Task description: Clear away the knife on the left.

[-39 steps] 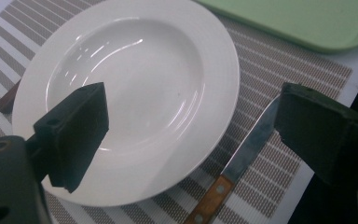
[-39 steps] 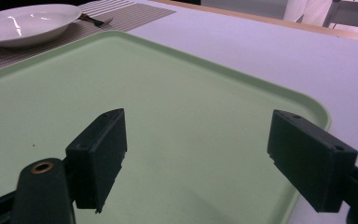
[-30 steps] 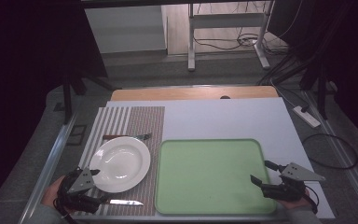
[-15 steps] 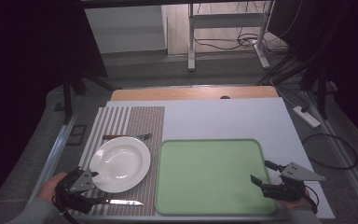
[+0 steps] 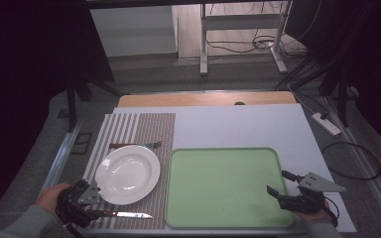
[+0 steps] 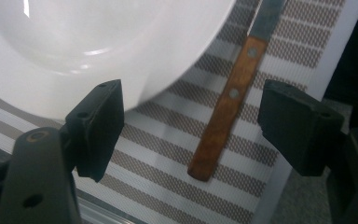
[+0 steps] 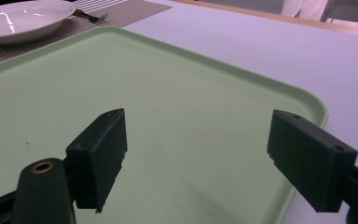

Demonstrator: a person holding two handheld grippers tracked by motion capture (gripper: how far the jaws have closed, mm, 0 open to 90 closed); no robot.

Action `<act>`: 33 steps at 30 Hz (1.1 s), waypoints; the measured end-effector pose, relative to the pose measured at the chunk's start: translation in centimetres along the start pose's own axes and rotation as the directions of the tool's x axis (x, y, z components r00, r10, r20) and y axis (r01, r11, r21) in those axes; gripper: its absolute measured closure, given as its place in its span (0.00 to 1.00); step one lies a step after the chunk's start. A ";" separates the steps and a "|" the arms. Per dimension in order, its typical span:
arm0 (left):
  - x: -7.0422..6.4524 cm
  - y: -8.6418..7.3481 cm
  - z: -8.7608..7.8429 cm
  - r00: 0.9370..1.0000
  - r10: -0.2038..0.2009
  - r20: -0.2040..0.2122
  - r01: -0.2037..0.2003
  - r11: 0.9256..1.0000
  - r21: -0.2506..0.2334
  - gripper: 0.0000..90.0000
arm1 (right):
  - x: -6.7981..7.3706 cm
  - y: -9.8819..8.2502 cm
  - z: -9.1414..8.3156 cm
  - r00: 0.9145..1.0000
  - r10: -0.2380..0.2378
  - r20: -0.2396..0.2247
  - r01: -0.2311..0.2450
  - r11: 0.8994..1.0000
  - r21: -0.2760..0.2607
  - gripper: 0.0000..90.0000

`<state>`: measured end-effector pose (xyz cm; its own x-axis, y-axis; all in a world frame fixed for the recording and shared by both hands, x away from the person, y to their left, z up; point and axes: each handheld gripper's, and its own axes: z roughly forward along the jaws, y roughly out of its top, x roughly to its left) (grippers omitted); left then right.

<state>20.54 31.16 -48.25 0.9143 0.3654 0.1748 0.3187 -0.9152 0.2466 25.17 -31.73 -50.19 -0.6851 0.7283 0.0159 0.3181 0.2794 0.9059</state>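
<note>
A wooden-handled knife (image 5: 121,214) lies on the striped placemat (image 5: 149,129) near the table's front edge, just in front of a white plate (image 5: 128,173). My left gripper (image 5: 82,206) is low over the handle end. In the left gripper view the knife handle (image 6: 226,112) lies between the pads of my left gripper (image 6: 191,93) with a gap on each side, and the plate (image 6: 98,42) rim sits by the left pad. The jaws have just been closing. My right gripper (image 5: 279,182) hovers open over the right edge of the green tray (image 5: 228,186), nothing between its jaws (image 7: 198,121).
A fork (image 5: 136,146) lies on the placemat behind the plate. From the right gripper view the tray (image 7: 168,107) is bare, with the plate (image 7: 23,18) and fork (image 7: 91,16) beyond it. A power strip (image 5: 327,124) rests off the table's right side.
The left gripper has edged slightly toward the table's front edge, over the knife handle. The right gripper has stayed put.
</note>
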 end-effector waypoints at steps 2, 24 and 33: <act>0.1 -0.1 0.1 1.000 0.004 0.014 -0.004 1.000 0.019 0.27 | 0.0 0.0 0.0 1.000 0.001 -0.001 -0.001 1.000 0.001 0.23; 1.3 -0.1 2.2 0.984 0.014 0.179 -0.038 0.990 0.133 0.32 | -0.1 -0.1 0.1 1.000 0.009 0.010 -0.009 1.000 0.013 0.23; 1.8 0.3 3.2 0.972 0.004 0.233 -0.051 0.980 0.192 0.31 | -0.1 -0.1 0.2 1.000 0.010 0.009 -0.010 1.000 0.016 0.23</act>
<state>23.04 31.02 -50.93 0.9488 0.3117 -0.0515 0.3142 -0.9481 0.0497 25.31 -31.74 -50.36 -0.6760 0.7366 0.0209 0.3353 0.2822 0.8989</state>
